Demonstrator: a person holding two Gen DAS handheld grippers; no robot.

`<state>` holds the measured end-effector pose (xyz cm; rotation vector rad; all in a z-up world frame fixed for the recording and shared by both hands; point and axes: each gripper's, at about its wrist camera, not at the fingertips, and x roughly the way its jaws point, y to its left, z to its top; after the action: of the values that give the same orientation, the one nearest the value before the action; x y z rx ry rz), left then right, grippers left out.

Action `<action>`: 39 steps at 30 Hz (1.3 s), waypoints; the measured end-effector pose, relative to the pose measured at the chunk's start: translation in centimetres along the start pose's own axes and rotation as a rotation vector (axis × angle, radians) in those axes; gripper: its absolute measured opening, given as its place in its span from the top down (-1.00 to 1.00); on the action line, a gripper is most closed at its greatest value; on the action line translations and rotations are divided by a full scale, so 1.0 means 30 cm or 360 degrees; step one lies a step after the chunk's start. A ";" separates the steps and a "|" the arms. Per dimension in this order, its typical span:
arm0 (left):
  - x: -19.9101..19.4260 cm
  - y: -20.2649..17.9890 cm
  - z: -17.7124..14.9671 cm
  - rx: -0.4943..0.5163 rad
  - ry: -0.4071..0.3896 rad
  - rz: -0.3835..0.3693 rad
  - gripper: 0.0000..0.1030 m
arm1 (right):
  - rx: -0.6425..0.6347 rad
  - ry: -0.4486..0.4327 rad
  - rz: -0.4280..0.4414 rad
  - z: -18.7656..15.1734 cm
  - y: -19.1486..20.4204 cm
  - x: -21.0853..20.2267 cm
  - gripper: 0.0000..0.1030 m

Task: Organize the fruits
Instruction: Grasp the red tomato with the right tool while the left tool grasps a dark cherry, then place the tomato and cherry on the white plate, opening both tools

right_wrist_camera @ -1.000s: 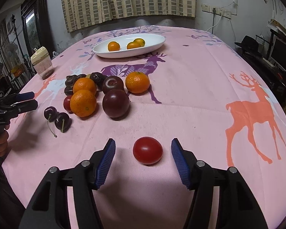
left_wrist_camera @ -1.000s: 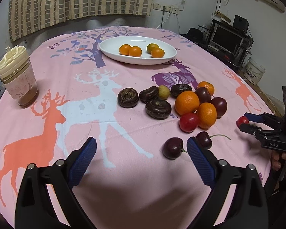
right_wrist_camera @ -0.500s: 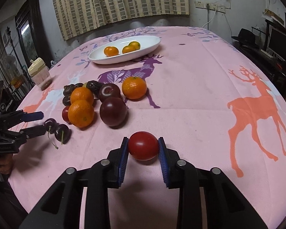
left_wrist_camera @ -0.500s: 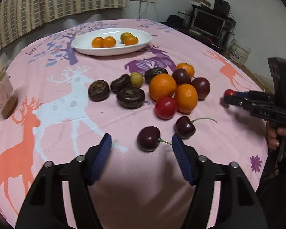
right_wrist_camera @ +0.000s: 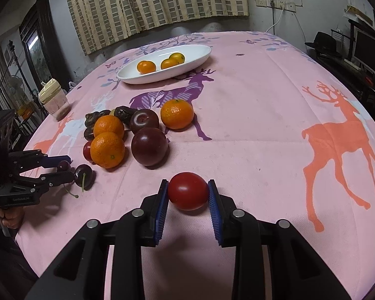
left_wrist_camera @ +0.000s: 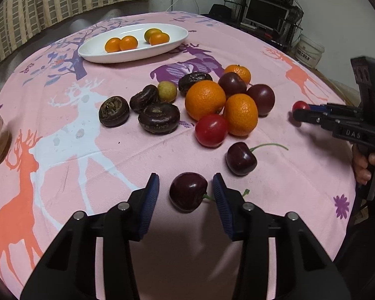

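A dark cherry [left_wrist_camera: 187, 192] lies on the pink tablecloth between the blue pads of my left gripper [left_wrist_camera: 185, 177]. The jaws are closing, and a small gap still shows beside the left pad. A second cherry [left_wrist_camera: 240, 158] lies just beyond to the right. My right gripper [right_wrist_camera: 188, 182] is shut on a red tomato [right_wrist_camera: 188, 192] that rests on the cloth. In the left wrist view the right gripper [left_wrist_camera: 300, 112] shows at the right edge with the red tomato [left_wrist_camera: 300, 105] at its tips. A white oval plate [left_wrist_camera: 100, 56] holding several small oranges sits at the far side.
A pile of oranges [left_wrist_camera: 205, 99], dark plums [left_wrist_camera: 261, 98], a red tomato [left_wrist_camera: 210, 130] and brown water chestnuts [left_wrist_camera: 158, 117] lies mid-table. A lidded cup [right_wrist_camera: 53, 100] stands at the left edge. A person's hand [left_wrist_camera: 362, 162] holds the right gripper's handle.
My left gripper has come forward and down onto the near cherry, its jaws narrowing from wide to close around it. My right gripper's jaws closed on the red tomato and stayed put.
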<state>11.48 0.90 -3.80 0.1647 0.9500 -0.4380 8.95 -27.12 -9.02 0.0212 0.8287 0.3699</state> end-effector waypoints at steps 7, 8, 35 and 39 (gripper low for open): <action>-0.009 0.000 -0.014 0.0042 0.0006 0.0015 0.41 | -0.0009 0.0011 -0.0001 0.002 0.000 0.002 0.39; -0.010 0.003 -0.016 0.0040 0.0006 0.0012 0.44 | -0.0010 0.0012 -0.0002 0.002 0.000 0.003 0.39; 0.237 0.485 0.737 -0.0442 -0.0235 0.0119 0.45 | -0.0218 -0.0041 0.0148 0.741 0.123 0.450 0.39; 0.297 0.513 0.745 -0.0475 -0.0183 0.0212 -0.03 | -0.0222 0.0009 0.0126 0.774 0.137 0.536 0.21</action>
<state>39.34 4.92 1.01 -0.0675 0.8747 -0.1773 34.36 -15.08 -4.10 -0.0771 0.8073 0.5020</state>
